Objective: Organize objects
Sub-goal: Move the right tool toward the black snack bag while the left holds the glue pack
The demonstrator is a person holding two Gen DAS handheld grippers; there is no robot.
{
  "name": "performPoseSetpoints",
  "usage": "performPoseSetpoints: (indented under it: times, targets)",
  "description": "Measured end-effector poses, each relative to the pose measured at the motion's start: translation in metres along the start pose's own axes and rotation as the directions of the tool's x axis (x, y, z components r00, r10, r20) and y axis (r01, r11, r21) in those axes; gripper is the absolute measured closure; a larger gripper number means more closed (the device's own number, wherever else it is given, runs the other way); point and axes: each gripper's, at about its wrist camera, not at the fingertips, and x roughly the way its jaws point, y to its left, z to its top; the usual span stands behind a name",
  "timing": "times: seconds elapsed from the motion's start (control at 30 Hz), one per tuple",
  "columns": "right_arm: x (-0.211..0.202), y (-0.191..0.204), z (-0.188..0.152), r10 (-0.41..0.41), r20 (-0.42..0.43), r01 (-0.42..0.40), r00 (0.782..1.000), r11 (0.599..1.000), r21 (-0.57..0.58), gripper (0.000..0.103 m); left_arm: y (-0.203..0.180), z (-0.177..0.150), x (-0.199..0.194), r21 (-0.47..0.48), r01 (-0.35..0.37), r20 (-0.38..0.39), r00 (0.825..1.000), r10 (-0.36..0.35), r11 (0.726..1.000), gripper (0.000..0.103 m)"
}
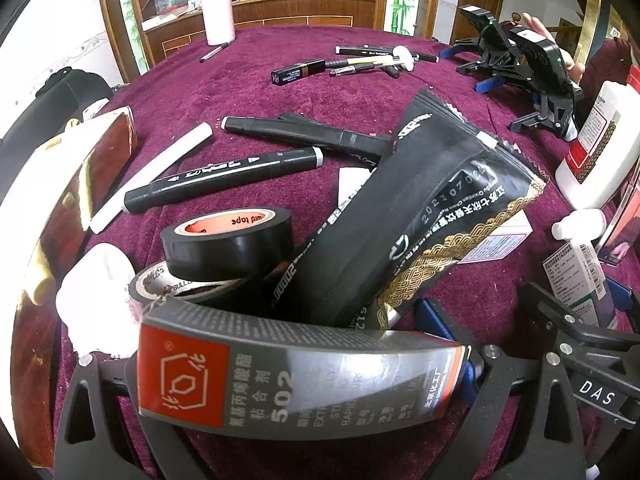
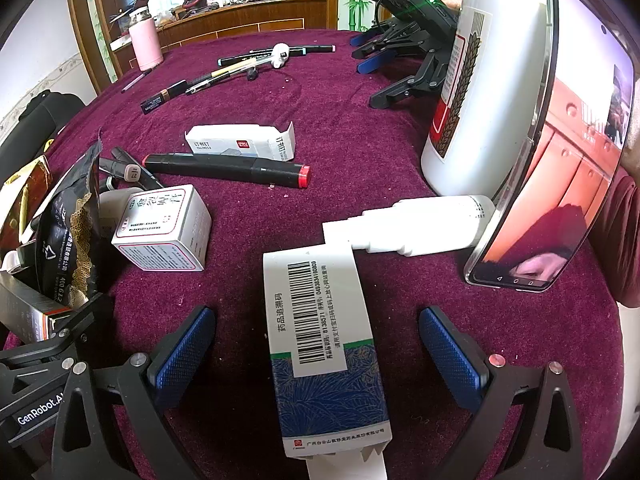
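- Your right gripper [image 2: 316, 356] stands wide apart, straddling the medicine box [image 2: 320, 344] lying on the purple cloth [image 2: 360, 152]; judging by that, grasping comes next: lower, centre, then close.
- Your left gripper [image 1: 276, 396] is spread too, with the glue box [image 1: 296, 384] lying across its jaws, apparently unclamped.

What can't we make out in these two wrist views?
- Left view: left gripper fingertips, hidden by the 502 glue box.
- Left view: lower tape roll, mostly covered by the black tape roll.
- Right view: medicine box, near end cut off by the bottom edge.
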Motion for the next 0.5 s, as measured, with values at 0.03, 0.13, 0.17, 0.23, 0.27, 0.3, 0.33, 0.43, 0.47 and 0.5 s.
performPoseSetpoints:
  times: [0.03,0.13,0.17,0.23,0.27,0.3,0.33,0.43,0.47,0.5]
  targets:
    - [0.000,0.000,0.000,0.000,0.000,0.000,1.000,1.000,0.000,0.000,0.000,0.000,0.000,0.000,0.000,0.000,1.000,0.000,1.000,0.006]
    - [0.000,0.000,0.000,0.000,0.000,0.000,1.000,1.000,0.000,0.000,0.000,0.000,0.000,0.000,0.000,0.000,1.000,0.000,1.000,0.006]
    - [0.000,0.000,0.000,0.000,0.000,0.000,1.000,1.000,0.000,0.000,0.000,0.000,0.000,0.000,0.000,0.000,1.000,0.000,1.000,0.006]
    - [0.000,0.000,0.000,0.000,0.000,0.000,1.000,1.000,0.001,0.000,0.000,0.000,0.000,-0.002,-0.002,0.000,1.000,0.002,1.000,0.006]
    - [0.000,0.000,0.000,-0.001,0.000,0.001,1.000,1.000,0.000,0.000,0.000,0.000,0.000,-0.002,-0.001,0.000,1.000,0.001,1.000,0.006]
    - [0.000,0.001,0.000,-0.003,-0.001,0.003,1.000,1.000,-0.003,0.000,0.000,0.000,0.000,0.000,0.001,-0.001,1.000,-0.001,1.000,0.006]
    - [0.001,0.002,0.001,-0.010,-0.003,0.010,1.000,1.000,-0.005,0.000,0.001,0.000,-0.001,0.003,0.012,-0.003,1.000,-0.012,1.000,0.006]
    - [0.000,0.002,0.000,-0.010,-0.003,0.010,1.000,1.000,0.000,0.000,0.005,0.003,-0.004,-0.007,0.002,-0.014,1.000,-0.002,1.000,0.007]
    - [-0.001,0.000,-0.001,-0.010,-0.003,0.010,1.000,1.000,0.000,0.000,0.008,0.004,-0.008,-0.017,-0.026,0.005,1.000,0.026,1.000,0.007]
    - [-0.002,-0.001,-0.001,-0.008,-0.003,0.008,1.000,1.000,0.002,0.000,0.008,0.005,-0.015,-0.017,-0.042,0.032,0.999,0.042,0.999,0.007]
